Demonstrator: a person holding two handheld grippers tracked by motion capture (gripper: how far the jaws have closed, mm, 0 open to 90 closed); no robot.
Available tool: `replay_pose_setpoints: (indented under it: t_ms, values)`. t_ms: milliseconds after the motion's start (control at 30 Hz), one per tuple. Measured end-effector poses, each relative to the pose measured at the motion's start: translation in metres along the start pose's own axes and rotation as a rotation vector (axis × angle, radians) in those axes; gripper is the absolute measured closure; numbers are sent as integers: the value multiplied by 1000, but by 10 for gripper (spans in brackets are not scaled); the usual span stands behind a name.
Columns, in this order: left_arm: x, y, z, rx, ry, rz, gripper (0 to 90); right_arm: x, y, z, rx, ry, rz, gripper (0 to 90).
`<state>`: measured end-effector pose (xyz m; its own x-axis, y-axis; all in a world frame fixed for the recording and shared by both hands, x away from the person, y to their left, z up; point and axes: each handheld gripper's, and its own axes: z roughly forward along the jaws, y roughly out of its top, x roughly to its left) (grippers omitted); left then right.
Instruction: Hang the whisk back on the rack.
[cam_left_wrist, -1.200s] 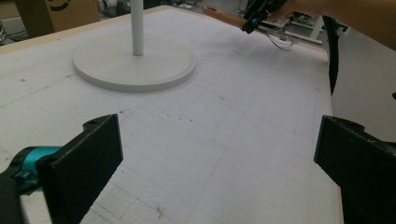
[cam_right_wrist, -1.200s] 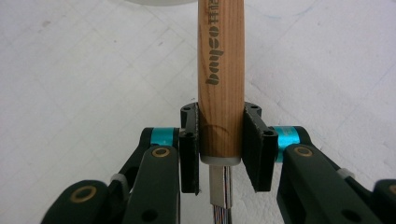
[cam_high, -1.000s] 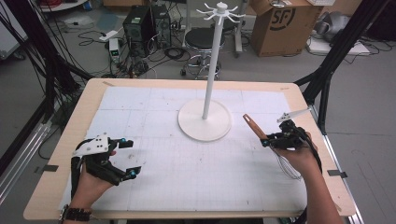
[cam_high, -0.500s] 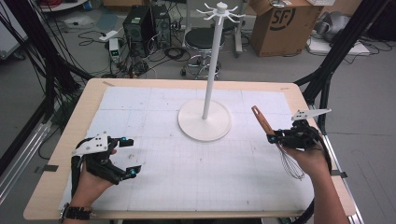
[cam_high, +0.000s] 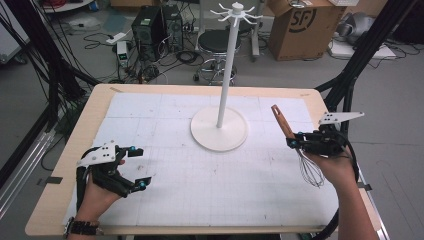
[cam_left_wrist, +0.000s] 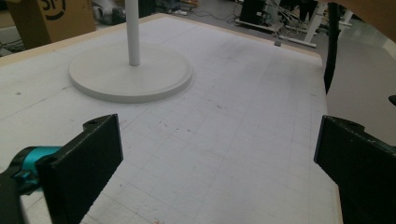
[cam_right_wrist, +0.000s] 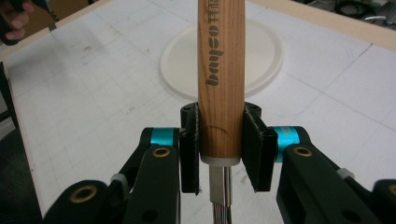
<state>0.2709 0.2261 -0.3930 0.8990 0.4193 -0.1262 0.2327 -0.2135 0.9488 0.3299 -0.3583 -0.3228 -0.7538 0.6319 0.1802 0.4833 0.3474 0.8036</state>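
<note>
Now, step in hand: the right tongs (cam_high: 296, 143) are clamped on the wooden handle of the whisk (cam_high: 300, 151), held above the tabletop (cam_high: 165, 120) to the right of the stand (cam_high: 227, 75) — handle tilted up toward it, wires hanging below.
Left tongs: the left tongs (cam_high: 137, 167) rest wide apart, holding nothing, well left of the stand.
Next move: probably hanging the whisk on a hook at the stand's top — it calls for a lift and a careful line-up.
Right gripper view: pads (cam_right_wrist: 256, 144) pressing the handle, printed lettering on the wood.
High view: the stand's hooks and both hands.
</note>
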Motion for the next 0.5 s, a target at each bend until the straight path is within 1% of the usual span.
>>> replay_pose_setpoints:
  t_ms: [133,167,233,267,333,400,500]
  values:
    - [0,0,1,4,-4,4,17,1,6,-2,-25,18,-14,707]
    - [0,1,1,5,-2,3,17,1,8,-2,-35,23,-22,707]
    - [-1,1,3,7,-3,2,17,2,11,-4,-73,37,-44,707]
    - [-1,2,3,10,-3,7,17,3,13,-5,-88,41,-43,707]
    - [-1,3,4,10,-4,5,17,2,17,-7,-103,54,-46,707]
    - [-1,3,5,10,-1,6,17,2,22,-9,-114,74,-56,707]
    - [-2,3,5,14,4,3,17,3,32,-13,-138,110,-83,706]
